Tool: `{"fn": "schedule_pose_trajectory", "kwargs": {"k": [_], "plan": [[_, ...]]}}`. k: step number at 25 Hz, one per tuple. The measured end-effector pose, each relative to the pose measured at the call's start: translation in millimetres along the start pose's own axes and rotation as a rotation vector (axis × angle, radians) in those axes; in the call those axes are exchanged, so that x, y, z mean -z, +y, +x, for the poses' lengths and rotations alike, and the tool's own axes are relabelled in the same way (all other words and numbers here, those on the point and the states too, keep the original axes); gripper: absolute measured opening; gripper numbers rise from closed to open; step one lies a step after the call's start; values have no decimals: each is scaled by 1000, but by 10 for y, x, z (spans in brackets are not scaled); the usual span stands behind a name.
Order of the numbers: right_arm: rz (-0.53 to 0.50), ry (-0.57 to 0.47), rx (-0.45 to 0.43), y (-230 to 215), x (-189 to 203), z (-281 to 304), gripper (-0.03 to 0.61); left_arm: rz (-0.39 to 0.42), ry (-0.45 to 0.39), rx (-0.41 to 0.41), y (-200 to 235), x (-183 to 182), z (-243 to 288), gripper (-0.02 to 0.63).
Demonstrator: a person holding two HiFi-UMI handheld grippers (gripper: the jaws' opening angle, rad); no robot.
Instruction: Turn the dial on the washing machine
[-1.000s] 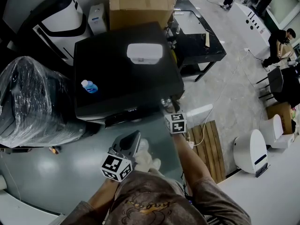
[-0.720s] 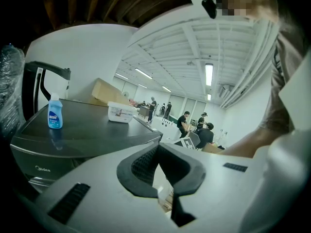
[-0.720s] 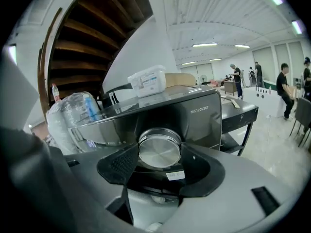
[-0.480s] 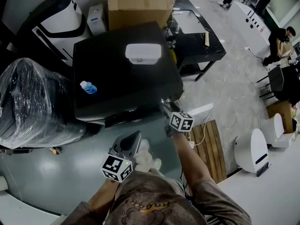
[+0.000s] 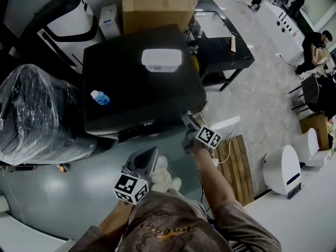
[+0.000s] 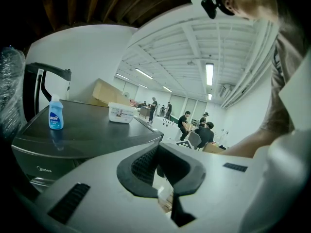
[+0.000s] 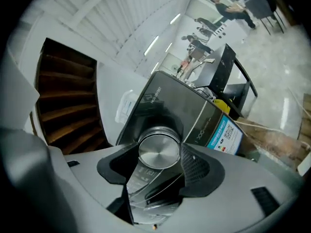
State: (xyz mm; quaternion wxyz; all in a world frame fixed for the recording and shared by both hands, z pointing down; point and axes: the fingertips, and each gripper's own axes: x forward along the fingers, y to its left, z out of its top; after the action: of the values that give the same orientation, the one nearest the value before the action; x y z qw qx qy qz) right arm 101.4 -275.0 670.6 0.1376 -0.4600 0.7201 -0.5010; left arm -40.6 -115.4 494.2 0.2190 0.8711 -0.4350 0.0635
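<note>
The dark washing machine [image 5: 136, 77] stands in front of me. Its round silver dial [image 7: 159, 150] sits at the front right corner. My right gripper [image 5: 188, 122] reaches up to that corner and is shut on the dial, with a black pad [image 7: 195, 167] pressed against each side. In the right gripper view the machine appears strongly tilted, and the right gripper [image 7: 159, 158] frames the dial. My left gripper [image 5: 149, 154] hangs low in front of the machine [image 6: 87, 125], away from it. Seen in its own view, the left gripper [image 6: 159, 155] is shut with its jaw tips together and nothing between them.
A blue bottle [image 5: 100, 97] and a white tub [image 5: 161, 59] rest on the machine's lid. A plastic-wrapped bundle [image 5: 37, 114] is at the left, a cardboard box [image 5: 157, 4] behind, a black table [image 5: 223, 41] at the right. A wooden pallet [image 5: 236, 164] lies on the floor.
The right gripper has rolled about its own line while staying at the dial; its marker cube has swung to the right and downward. The left gripper has not moved.
</note>
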Motion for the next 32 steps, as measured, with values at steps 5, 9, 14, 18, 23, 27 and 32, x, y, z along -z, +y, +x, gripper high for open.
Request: {"fn": "schedule_pose_trajectory", "kwargs": {"k": [5, 9, 14, 18, 23, 27, 32], "plan": [[85, -25, -19, -24, 3, -1, 270, -2, 2, 4, -3, 12, 5, -8], [-12, -17, -11, 33, -24, -18, 272, -16, 8, 15, -10, 40, 9, -8], [-199, 38, 42, 67, -21, -24, 284, -22, 13, 23, -3, 51, 11, -8], [-482, 102, 137, 25, 29, -22, 302, -31, 16, 35, -28, 57, 19, -8], [-891, 187, 202, 64, 131, -4, 307, -30, 26, 37, -42, 96, 9, -8], [-1067, 242, 236, 98, 199, 15, 307, -26, 34, 33, -31, 130, 5, -8], [-1061, 239, 242, 106, 168, 37, 305, -24, 34, 27, -26, 127, -17, -8]]}}
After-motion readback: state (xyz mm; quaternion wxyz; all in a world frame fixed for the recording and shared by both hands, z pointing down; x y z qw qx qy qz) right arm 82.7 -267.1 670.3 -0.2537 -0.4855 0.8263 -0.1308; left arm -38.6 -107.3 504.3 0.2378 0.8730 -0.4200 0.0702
